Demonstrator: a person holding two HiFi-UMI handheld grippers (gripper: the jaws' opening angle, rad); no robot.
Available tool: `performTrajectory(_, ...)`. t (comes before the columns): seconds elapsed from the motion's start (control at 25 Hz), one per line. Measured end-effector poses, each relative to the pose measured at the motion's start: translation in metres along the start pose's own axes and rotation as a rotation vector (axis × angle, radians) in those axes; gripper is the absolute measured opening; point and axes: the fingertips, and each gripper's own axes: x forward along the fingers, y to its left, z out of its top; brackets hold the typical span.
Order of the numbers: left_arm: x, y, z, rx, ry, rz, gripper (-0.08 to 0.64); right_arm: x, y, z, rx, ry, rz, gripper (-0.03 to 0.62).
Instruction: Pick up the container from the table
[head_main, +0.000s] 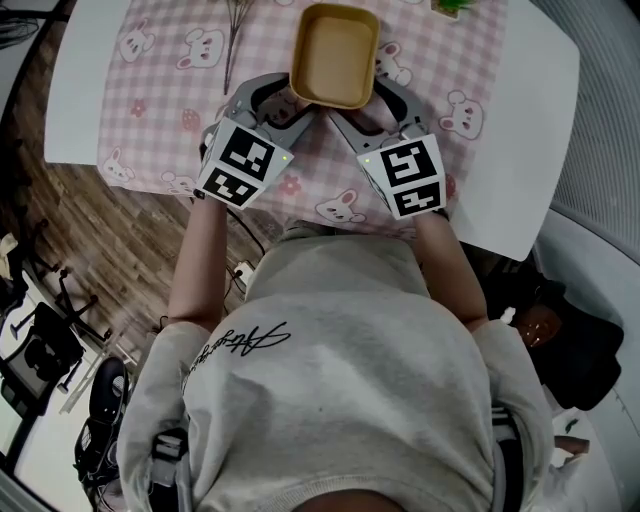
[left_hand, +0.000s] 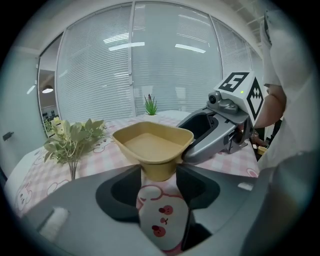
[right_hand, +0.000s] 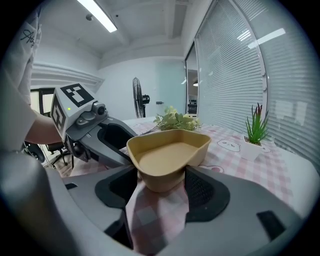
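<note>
Tan container (head_main: 334, 55) clamped at near corners by L gripper (left_hand: 159, 172) & R gripper (right_hand: 161, 175); pink checked cloth (head_main: 170, 90) beneath.

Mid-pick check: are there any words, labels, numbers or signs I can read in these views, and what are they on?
Nothing reads as clear text.
Sweatshirt: black cursive print, not legible.
Left marker cube and right marker cube: black-and-white square patterns, no letters.
Tablecloth: bunny pictures only, no words.
Container: no label visible.
</note>
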Motion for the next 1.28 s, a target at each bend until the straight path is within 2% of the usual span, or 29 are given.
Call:
performTrajectory(0.24, -0.01, -0.008, 0.011, 0.0, -0.018, 0.019, 0.215, -0.014, 0.002, 0.007, 0.009, -0.023, 0.018, 0.295)
performTrajectory(1.28, -0.055, -0.024, 0.068, 0.007, -0.07, 0.1, 0.212, -0.067, 0.005, 0.056, -0.064, -0.076, 0.08, 0.295)
